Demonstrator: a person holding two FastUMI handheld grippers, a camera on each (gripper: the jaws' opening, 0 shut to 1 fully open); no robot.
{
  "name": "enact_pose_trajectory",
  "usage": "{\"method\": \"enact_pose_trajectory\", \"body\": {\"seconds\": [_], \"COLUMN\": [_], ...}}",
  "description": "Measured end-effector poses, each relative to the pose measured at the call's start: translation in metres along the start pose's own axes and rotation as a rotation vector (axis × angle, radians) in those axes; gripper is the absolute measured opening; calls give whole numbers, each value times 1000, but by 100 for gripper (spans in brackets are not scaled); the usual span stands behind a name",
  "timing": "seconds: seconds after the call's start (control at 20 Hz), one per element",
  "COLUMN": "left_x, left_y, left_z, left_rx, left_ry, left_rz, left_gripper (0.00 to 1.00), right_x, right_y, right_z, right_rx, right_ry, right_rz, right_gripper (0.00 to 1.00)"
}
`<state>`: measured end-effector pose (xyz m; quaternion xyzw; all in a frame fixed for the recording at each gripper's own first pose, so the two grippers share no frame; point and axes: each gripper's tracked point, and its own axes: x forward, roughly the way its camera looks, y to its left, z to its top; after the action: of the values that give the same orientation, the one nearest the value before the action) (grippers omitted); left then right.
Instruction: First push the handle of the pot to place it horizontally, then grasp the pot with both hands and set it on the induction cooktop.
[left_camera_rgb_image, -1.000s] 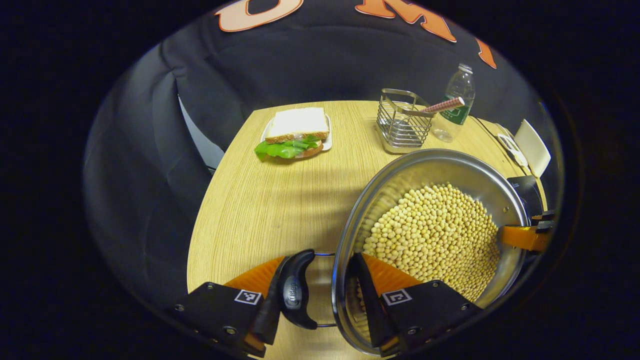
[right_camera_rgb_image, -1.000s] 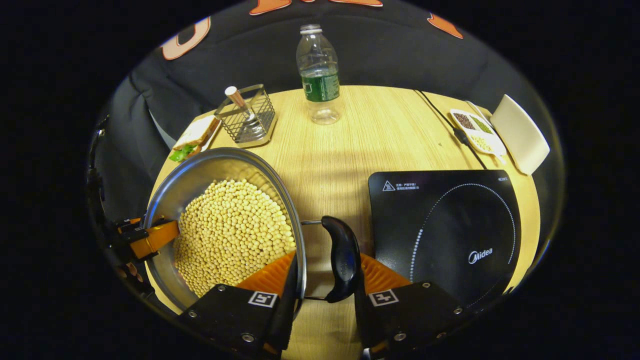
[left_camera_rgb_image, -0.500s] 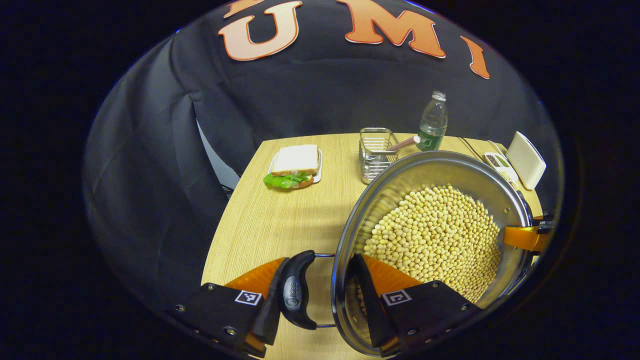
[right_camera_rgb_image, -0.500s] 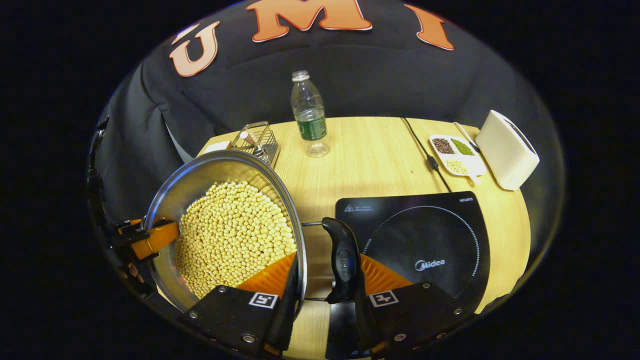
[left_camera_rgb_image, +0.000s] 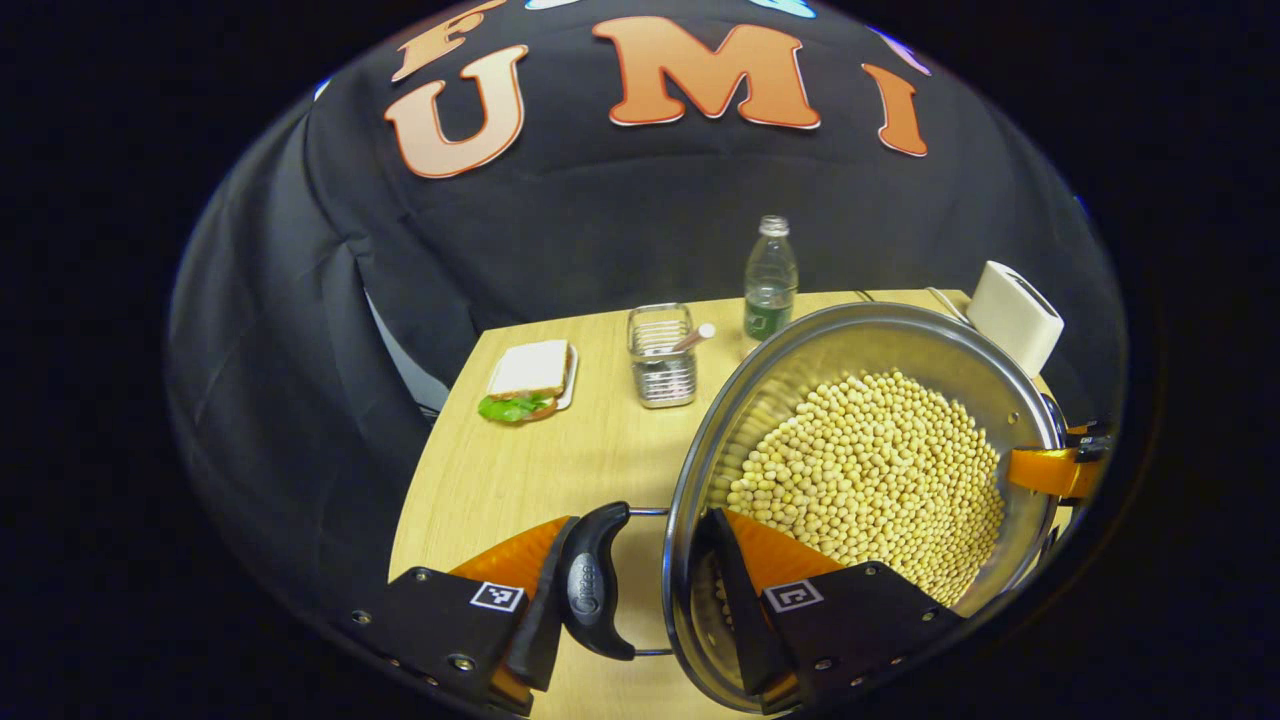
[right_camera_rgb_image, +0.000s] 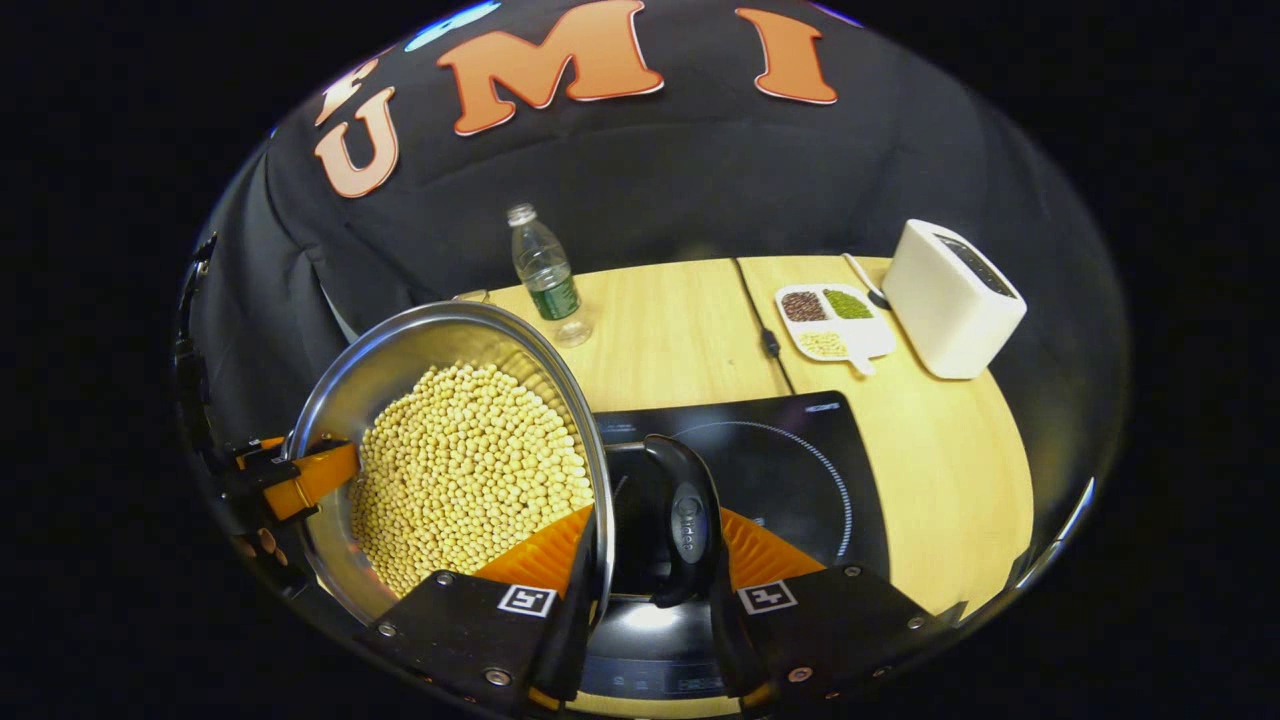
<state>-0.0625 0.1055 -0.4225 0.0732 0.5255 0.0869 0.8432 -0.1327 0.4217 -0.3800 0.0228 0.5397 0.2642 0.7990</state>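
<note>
A steel pot (left_camera_rgb_image: 850, 322) full of soybeans (left_camera_rgb_image: 870, 470) hangs in the air above the wooden table (left_camera_rgb_image: 520, 470). My left gripper (left_camera_rgb_image: 640, 592) is shut on its black side handle (left_camera_rgb_image: 590, 580), one finger outside the handle and one inside the rim. In the right gripper view, my right gripper (right_camera_rgb_image: 650, 592) is shut the same way on the opposite black handle (right_camera_rgb_image: 685, 520) of the pot (right_camera_rgb_image: 450, 316). The black induction cooktop (right_camera_rgb_image: 790, 450) lies just below that handle and to the right. Each view shows the other gripper at the pot's far side (left_camera_rgb_image: 1050, 470) (right_camera_rgb_image: 290, 480).
A sandwich on a plate (left_camera_rgb_image: 525, 380), a wire rack (left_camera_rgb_image: 662, 355) and a water bottle (right_camera_rgb_image: 545, 275) stand at the back of the table. A white toaster (right_camera_rgb_image: 950, 295), a divided dish of beans (right_camera_rgb_image: 835, 320) and a black cable (right_camera_rgb_image: 755, 310) lie behind the cooktop.
Both grippers have raised the pot and carried it to the right. Its right handle now hangs over the cooktop's left part, and the table things look farther off.
</note>
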Motion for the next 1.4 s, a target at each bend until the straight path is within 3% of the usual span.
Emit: {"method": "enact_pose_trajectory", "body": {"seconds": [0.25, 0.3, 0.45, 0.75, 0.85, 0.9, 0.95, 1.4], "left_x": [-11, -11, -9, -2, -1, 0, 2, 25], "left_y": [-47, -57, -84, -126, -140, -147, -150, -182], "left_z": [28, 33, 36, 44, 46, 47, 48, 43], "left_rx": [34, 40, 32, 66, 72, 77, 82, 91], "left_ry": [-36, -41, -39, -50, -42, -39, -40, -15], "left_rz": [-31, -43, -69, -104, -111, -113, -113, -101], "left_gripper": [68, 71, 67, 70, 70, 67, 67, 70], "right_x": [-21, -25, -31, -34, -33, -34, -33, -11], "right_y": [-48, -58, -81, -121, -131, -137, -141, -170], "right_z": [13, 16, 21, 20, 21, 21, 20, 16], "right_rx": [27, 32, 33, 61, 62, 66, 67, 81], "right_ry": [-25, -28, -43, -52, -59, -61, -59, -29], "right_rz": [-31, -39, -60, -93, -97, -99, -100, -99], "right_gripper": [52, 52, 52, 52, 52, 47, 52, 52]}}
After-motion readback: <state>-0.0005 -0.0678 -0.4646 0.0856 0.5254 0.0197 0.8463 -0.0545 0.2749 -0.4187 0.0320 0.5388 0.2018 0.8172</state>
